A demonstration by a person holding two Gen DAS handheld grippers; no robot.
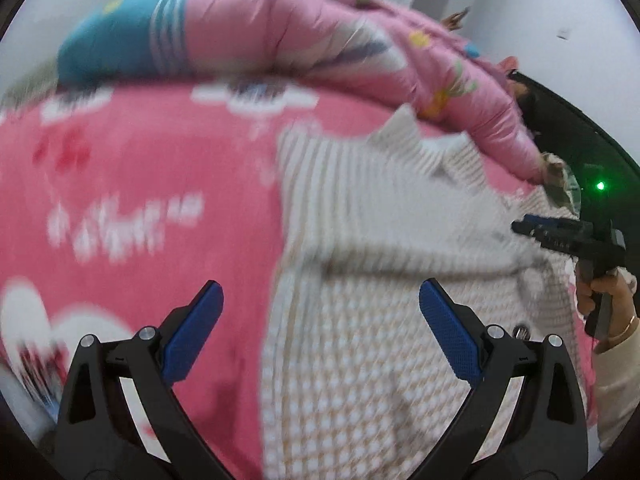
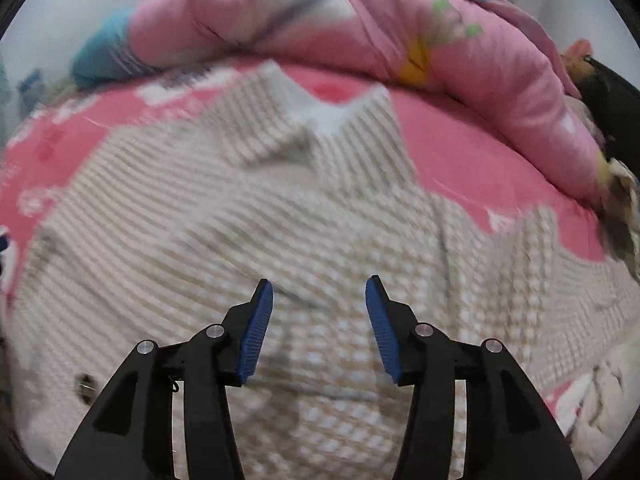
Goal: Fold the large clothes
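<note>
**A:** Under both claws, on the bed [image 1: 140, 168], lies the knitted sweater [image 2: 280, 208]. Start from the left side: where does it sit for the left claw [image 1: 320, 322]?

**B:** Mostly from 12 round to 3 o'clock. In the left wrist view the sweater's near edge runs up between the fingers, so pink bedcover fills 9 to 11 o'clock and knit fills the other half. That claw is spread wide, with nothing between its pads, and it hangs over the sweater's left border.

**A:** And its long axis?

**B:** Collar far, hem near. The collar [image 2: 332, 116] points toward 12 o'clock in the right wrist view, and the body widens toward the camera. A rolled pink quilt [image 2: 360, 24] lies across the far side of the bed, beyond the collar.

**A:** The right claw [image 2: 319, 320]?

**B:** Parted too, less widely, and empty. It hangs over the middle of the sweater's body, knit on every side. The left view shows it at 3 o'clock, in the person's right hand [image 1: 608, 300], over the sweater's right part.

**A:** So which goes first?

**B:** My guess: each takes its own side, the left being already at an edge. Both views are blurred, so I cannot tell whether either claw touches the knit.
</note>
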